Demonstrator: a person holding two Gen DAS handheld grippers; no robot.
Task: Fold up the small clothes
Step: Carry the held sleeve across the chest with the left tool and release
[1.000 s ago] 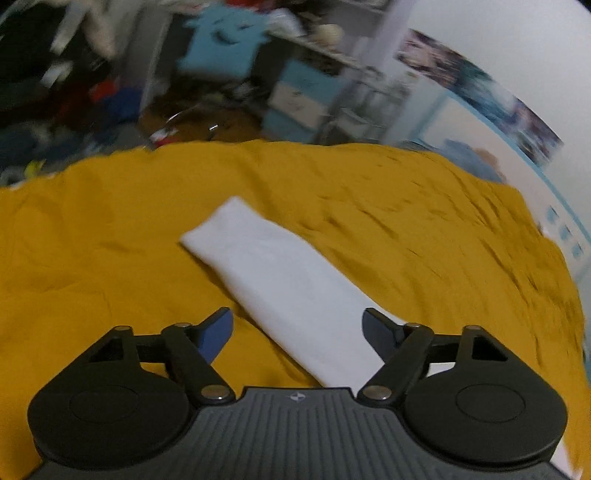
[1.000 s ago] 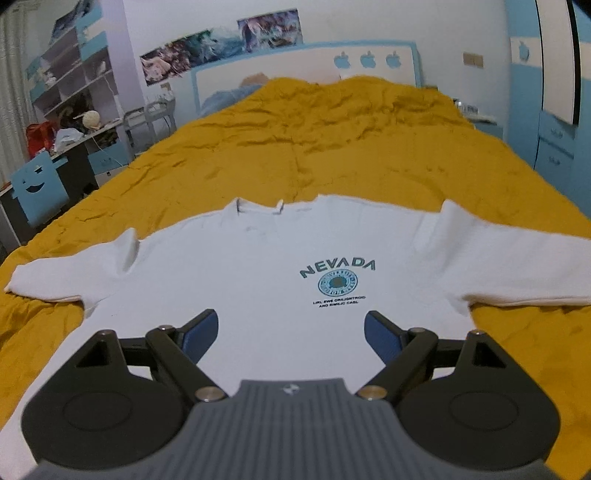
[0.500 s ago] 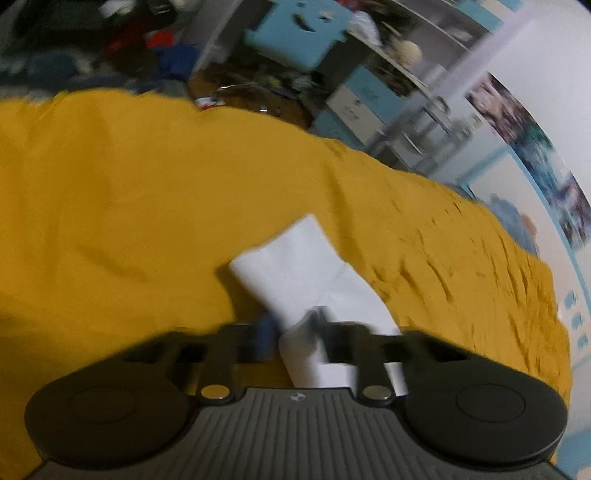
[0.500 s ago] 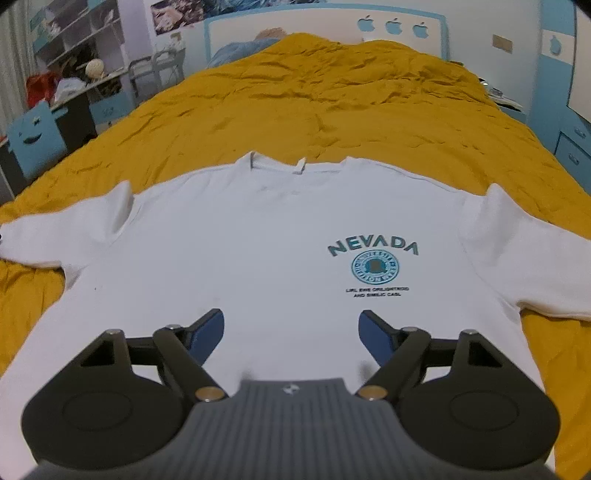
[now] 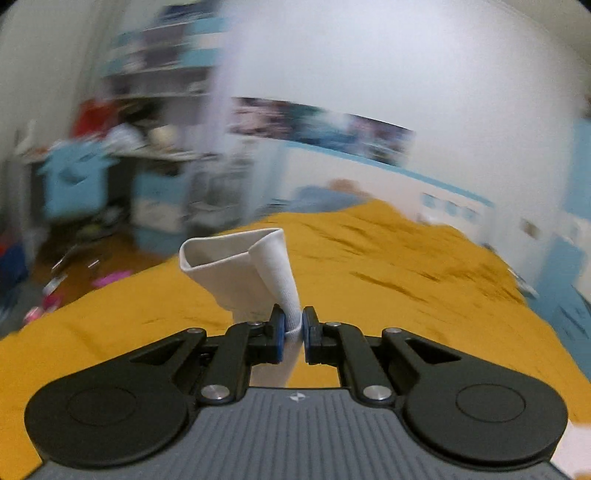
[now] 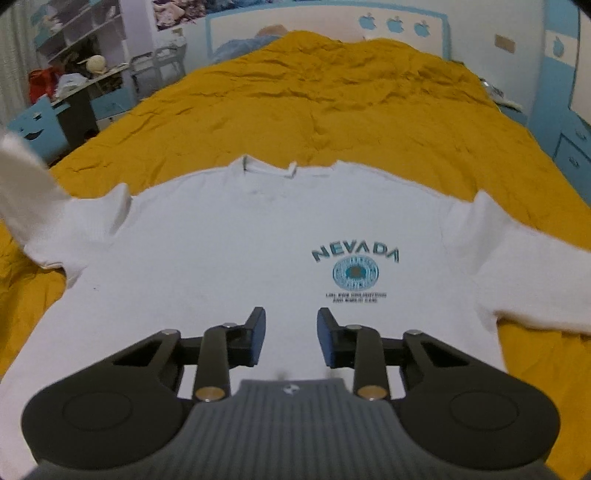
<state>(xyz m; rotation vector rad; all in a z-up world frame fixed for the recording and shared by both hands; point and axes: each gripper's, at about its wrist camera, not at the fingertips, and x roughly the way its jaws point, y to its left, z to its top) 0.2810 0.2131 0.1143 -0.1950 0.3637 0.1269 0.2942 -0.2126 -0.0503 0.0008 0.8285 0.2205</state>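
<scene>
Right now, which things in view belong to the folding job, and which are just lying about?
Job:
white sweatshirt
its sleeve, pinched in the left gripper
right gripper, jaws just closing, nothing between them
yellow bedspread

Lying about:
blue chair
shelves
wall posters

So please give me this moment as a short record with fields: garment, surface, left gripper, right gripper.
garment: white sweatshirt, front up, NEVADA print
surface: yellow bedspread
left gripper: shut on the sleeve, sleeve end raised off the bed
right gripper: jaws just been closing, a gap remains, over the lower front, no cloth pinched
</scene>
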